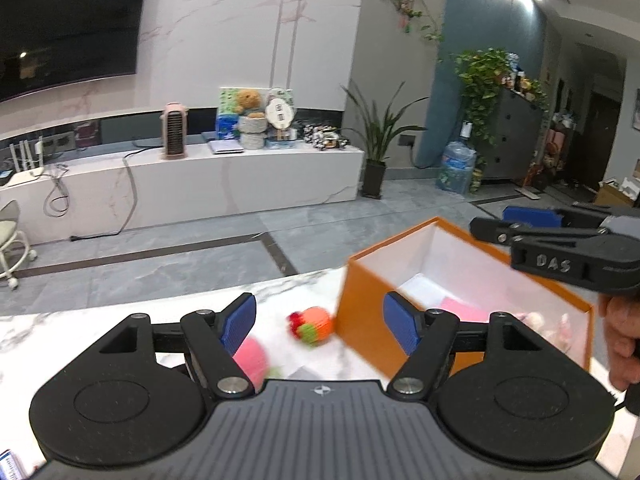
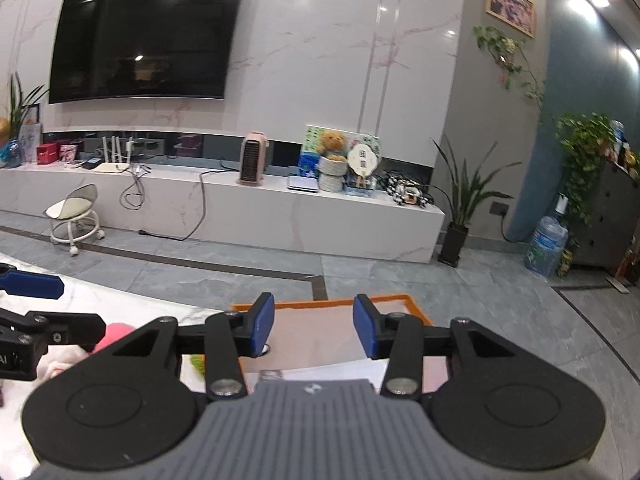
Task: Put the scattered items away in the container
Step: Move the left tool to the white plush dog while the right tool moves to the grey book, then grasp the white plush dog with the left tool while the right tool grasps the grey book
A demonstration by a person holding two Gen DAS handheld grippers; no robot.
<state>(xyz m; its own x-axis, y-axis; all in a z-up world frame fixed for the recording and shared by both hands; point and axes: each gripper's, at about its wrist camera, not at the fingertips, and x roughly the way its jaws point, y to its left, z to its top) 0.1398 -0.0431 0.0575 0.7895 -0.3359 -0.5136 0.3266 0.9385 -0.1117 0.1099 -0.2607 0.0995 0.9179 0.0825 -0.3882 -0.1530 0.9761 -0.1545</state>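
Surface: I see a white marble table.
Left gripper: my jaws wide, empty.
Right gripper: narrower gap, nothing between, over the orange box.
Toys: orange ball beside the box; pink ball near my left finger.

Black hand-held gripper, blue ribbed pads, silver screws, seemingly "DAS" lettering.
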